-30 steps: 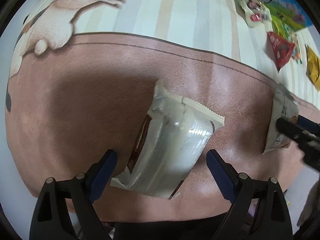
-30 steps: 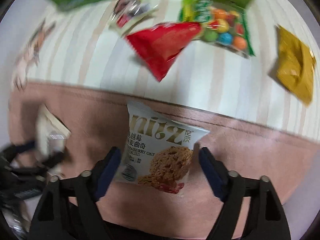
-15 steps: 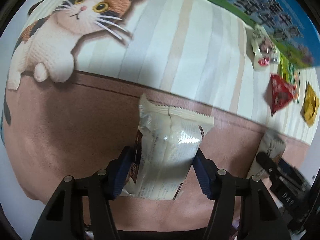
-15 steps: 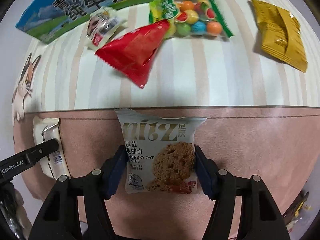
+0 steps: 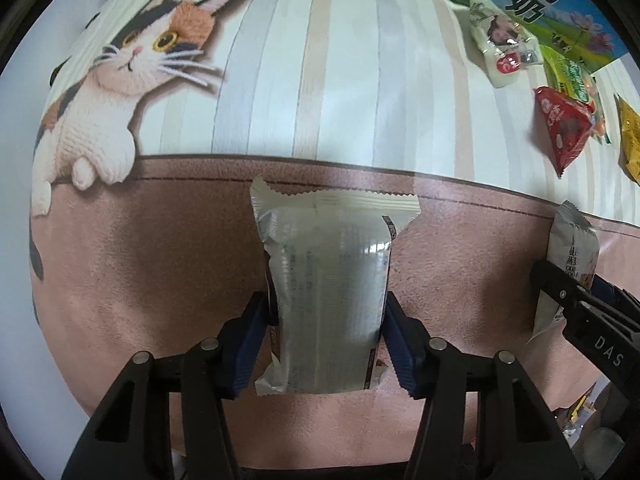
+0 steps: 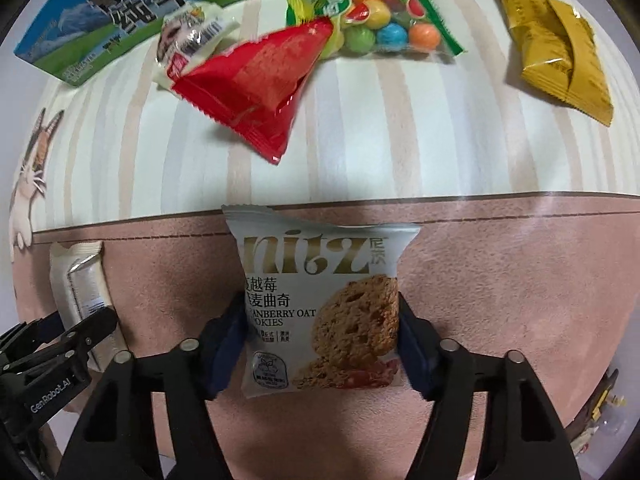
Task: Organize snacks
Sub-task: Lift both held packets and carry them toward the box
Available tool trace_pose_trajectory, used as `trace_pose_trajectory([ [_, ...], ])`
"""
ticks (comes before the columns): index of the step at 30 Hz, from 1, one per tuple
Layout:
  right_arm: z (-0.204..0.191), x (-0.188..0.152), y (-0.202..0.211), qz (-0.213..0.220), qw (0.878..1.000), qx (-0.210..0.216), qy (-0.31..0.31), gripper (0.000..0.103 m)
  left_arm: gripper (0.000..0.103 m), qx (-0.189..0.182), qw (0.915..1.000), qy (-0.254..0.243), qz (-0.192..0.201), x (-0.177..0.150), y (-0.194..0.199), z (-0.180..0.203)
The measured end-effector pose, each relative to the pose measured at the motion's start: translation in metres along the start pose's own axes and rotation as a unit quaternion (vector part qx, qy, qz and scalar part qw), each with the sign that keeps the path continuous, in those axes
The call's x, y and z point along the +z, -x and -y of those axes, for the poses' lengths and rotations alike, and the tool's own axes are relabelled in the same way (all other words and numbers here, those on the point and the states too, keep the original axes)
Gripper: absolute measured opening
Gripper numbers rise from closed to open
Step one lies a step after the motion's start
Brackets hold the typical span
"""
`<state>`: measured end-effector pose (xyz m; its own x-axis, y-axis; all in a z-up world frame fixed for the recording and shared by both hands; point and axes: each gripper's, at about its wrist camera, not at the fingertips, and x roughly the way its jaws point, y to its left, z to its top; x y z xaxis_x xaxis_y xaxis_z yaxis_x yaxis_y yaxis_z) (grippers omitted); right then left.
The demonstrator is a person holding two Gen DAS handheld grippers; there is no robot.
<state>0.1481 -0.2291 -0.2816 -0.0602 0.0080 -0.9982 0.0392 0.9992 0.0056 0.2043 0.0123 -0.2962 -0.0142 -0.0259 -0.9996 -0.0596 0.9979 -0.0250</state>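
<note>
Two packets sit gripped: left gripper (image 5: 326,344) has just been closing onto the pale wrapper (image 5: 328,292), right gripper (image 6: 320,340) clamps the cookie packet (image 6: 320,300); both long axes run forward from jaws, seemingly lifted.

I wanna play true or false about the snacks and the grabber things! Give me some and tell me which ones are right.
1. The right gripper is squeezing a cranberry oat cookie packet. True.
2. The left gripper has nothing in it. False: its pads press on the sides of a white snack packet.
3. The red packet lies on the striped part of the mat. True.
4. The bag of colourful candy balls lies on the pink part. False: it lies on the striped part, by the red packet.
5. The yellow packet touches the red one. False: they lie apart.
</note>
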Motion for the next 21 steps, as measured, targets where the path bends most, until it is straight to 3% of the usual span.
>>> trace_pose_trajectory([
  [4,0.001,0.000,0.017,0.006,1.000,0.027,-0.001,0.069,0.052,-0.024,0.9996,-0.005,0.013,-0.003,0.030,-0.002],
  [11,0.002,0.015,0.080,0.046,0.994,0.096,-0.007,0.068,0.052,-0.079,0.9945,-0.019,0.066,0.029,0.107,0.010],
  [17,0.012,0.063,0.150,0.110,0.983,0.148,-0.007,0.068,0.052,-0.119,0.9865,-0.035,0.107,0.077,0.171,0.021],
  [21,0.015,0.112,0.196,0.149,0.978,0.144,0.004,0.068,0.052,-0.116,0.9831,-0.047,0.134,0.120,0.195,0.037],
])
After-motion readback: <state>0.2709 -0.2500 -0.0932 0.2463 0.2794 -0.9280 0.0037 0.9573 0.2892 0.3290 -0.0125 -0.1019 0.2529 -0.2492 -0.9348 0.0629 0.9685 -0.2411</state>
